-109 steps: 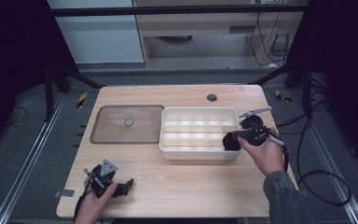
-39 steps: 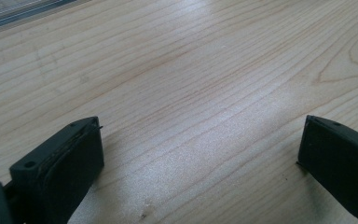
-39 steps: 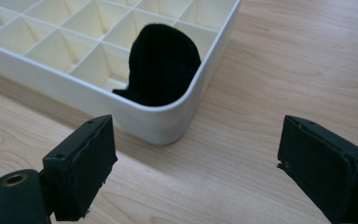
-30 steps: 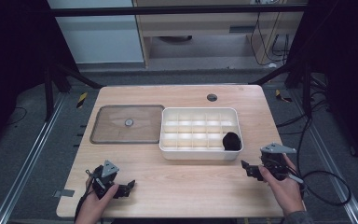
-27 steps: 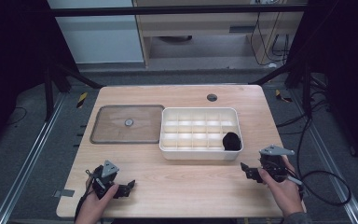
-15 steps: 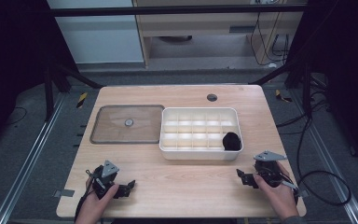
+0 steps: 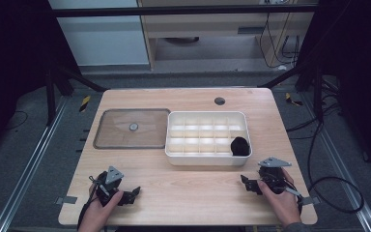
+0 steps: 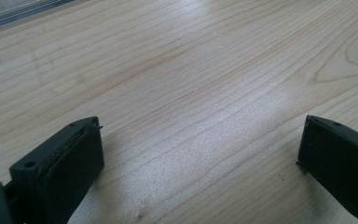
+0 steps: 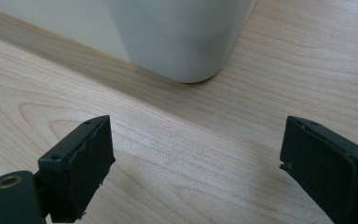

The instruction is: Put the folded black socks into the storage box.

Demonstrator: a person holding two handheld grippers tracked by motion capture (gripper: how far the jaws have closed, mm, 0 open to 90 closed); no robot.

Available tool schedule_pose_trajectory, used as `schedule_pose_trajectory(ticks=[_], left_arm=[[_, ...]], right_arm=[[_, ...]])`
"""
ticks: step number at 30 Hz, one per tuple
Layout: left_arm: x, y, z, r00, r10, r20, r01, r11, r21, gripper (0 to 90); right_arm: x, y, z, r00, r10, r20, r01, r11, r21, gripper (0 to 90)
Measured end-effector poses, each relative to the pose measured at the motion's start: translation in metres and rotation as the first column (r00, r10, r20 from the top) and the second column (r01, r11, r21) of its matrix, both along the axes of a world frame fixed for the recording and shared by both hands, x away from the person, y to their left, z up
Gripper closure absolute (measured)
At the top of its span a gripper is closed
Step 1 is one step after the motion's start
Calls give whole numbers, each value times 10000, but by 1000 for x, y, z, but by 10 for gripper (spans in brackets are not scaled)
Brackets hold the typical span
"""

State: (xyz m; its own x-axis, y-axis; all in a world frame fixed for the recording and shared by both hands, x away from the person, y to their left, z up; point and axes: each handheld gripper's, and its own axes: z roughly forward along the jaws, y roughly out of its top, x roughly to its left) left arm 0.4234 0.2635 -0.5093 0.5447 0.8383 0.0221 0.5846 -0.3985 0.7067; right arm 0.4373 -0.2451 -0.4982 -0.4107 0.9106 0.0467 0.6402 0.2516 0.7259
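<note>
Since both claws rest low on the worktop (image 7: 193, 193) with jaws spread and nothing in them, the likeliest slip is the right claw (image 7: 249, 184) bumping the tray (image 7: 174, 145) on its way in, as the tray's rounded corner stands just ahead of its jaws in the right gripper view. The left claw (image 7: 131, 195) lies well apart. The divided white tray holds one black lump (image 7: 240, 146) in its near right compartment; the other cells look empty. The clear lid (image 7: 131, 128) lies flat beside it.

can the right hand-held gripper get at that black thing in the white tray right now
Probably yes. The right hand-held gripper is open and empty, the black thing lies uncovered in the tray's near right compartment, bare table between them.
</note>
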Motion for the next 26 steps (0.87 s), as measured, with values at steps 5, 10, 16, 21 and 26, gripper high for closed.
schedule_pose_trajectory(ticks=[5,10,16,21,26], left_arm=[[0,0,0,10000,-4,-6,4,10000,4,0],[0,0,0,10000,-7,9,7,10000,-16,0],[0,0,0,10000,2,8,-2,10000,-22,0],[0,0,0,10000,-2,7,2,10000,-20,0],[0,-1,0,10000,-31,7,31,10000,-38,0]], right_arm=[[2,2,-5,9999,-126,-55,125,9999,-67,95],[4,3,-10,9996,-263,-53,262,9995,-168,90],[5,4,-13,9996,-244,167,250,9990,-372,71],[5,5,-15,9996,-28,283,41,9989,-458,50],[5,6,-15,9996,-94,251,105,9990,-441,44]])
